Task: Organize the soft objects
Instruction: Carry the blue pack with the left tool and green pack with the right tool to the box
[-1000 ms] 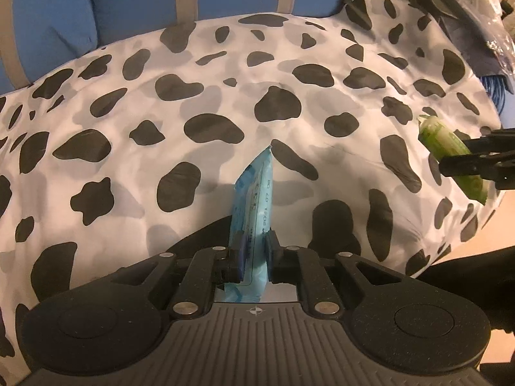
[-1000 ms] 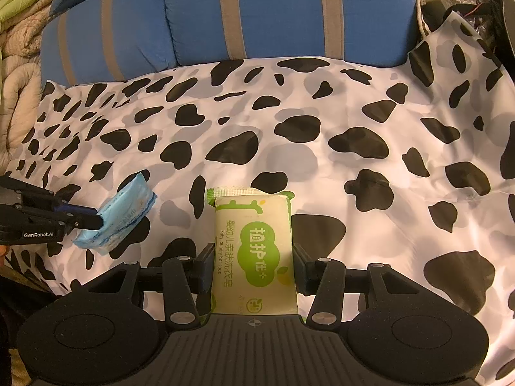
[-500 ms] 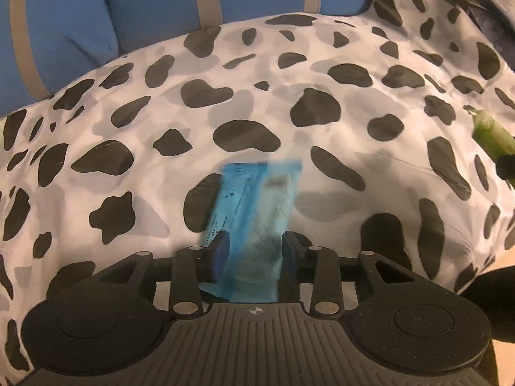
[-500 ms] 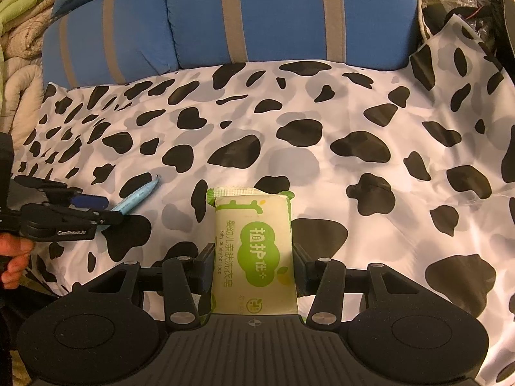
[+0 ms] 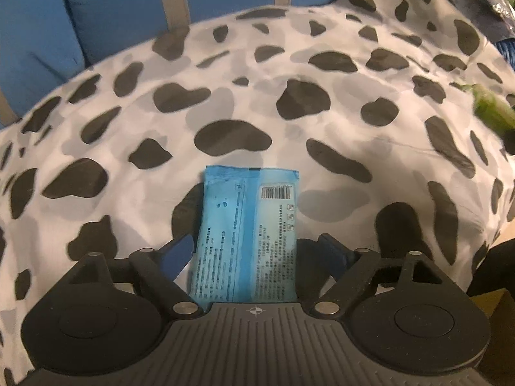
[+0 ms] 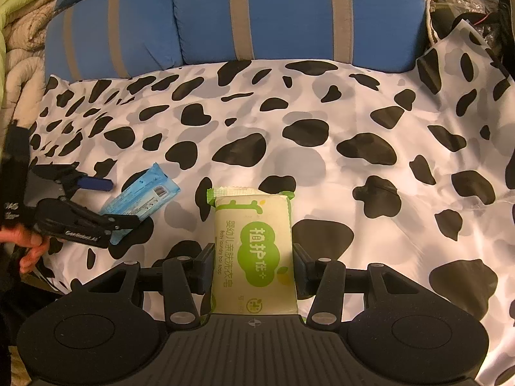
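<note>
Glossy flat blue packet (image 5: pixel 248 238) lay on spotted cloth (image 5: pixel 322 64) between the opening left gripper (image 5: pixel 257 251); right gripper (image 6: pixel 254 267) clamped a green soap bar (image 6: pixel 254 251).

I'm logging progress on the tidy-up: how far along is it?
Done: the blue packet lies flat on the spotted cover, between the left tongs, whose jaws are opening clear of it. In hand: the right tongs grip the green soap pack. Left: setting that pack down.
</note>
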